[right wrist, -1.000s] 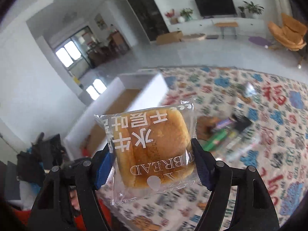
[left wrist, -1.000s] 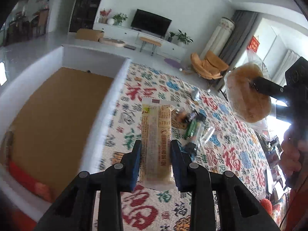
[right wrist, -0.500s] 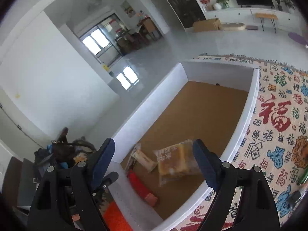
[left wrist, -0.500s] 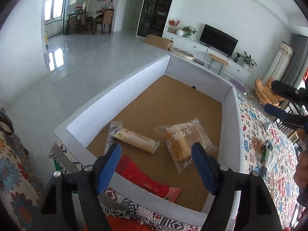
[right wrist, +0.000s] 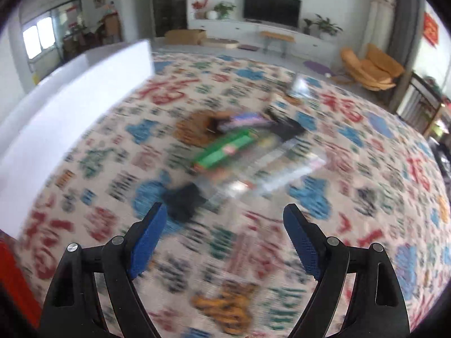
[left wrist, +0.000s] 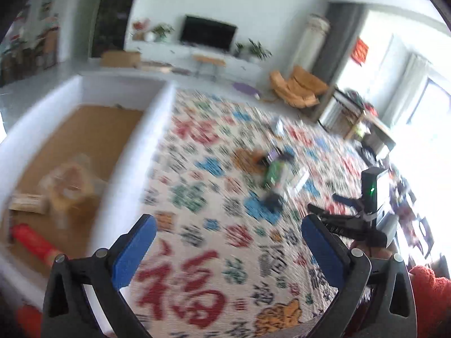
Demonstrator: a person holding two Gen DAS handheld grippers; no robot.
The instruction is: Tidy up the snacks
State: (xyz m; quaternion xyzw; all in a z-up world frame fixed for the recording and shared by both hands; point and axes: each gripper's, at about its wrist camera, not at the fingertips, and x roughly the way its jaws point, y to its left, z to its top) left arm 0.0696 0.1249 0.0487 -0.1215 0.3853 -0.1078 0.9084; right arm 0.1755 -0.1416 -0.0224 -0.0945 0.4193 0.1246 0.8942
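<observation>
My left gripper (left wrist: 227, 221) hangs over the patterned cloth beside the white box (left wrist: 126, 152); its jaws are opening with nothing between them. Inside the box lie the bread packet (left wrist: 67, 186), a long biscuit packet (left wrist: 28, 202) and a red packet (left wrist: 33, 242). My right gripper (right wrist: 225, 208) is open and empty, low over the cloth, just short of a blurred pile of snacks: a green packet (right wrist: 225, 149), a black one (right wrist: 183, 200), a clear one (right wrist: 276, 166) and a brown one (right wrist: 197, 128). The left wrist view shows the same pile (left wrist: 277, 174) and the right gripper (left wrist: 321, 200) near it.
The box wall (right wrist: 70, 95) runs along the left in the right wrist view. The patterned cloth (left wrist: 203, 295) covers the surface around the pile. A hand in a red sleeve (left wrist: 431, 295) is at the right edge. A TV stand and an orange chair are far behind.
Both grippers let go of their packets, the long biscuit packet and the bread, which now lie in the box. Both have swung from above the box to the cloth, toward the snack pile.
</observation>
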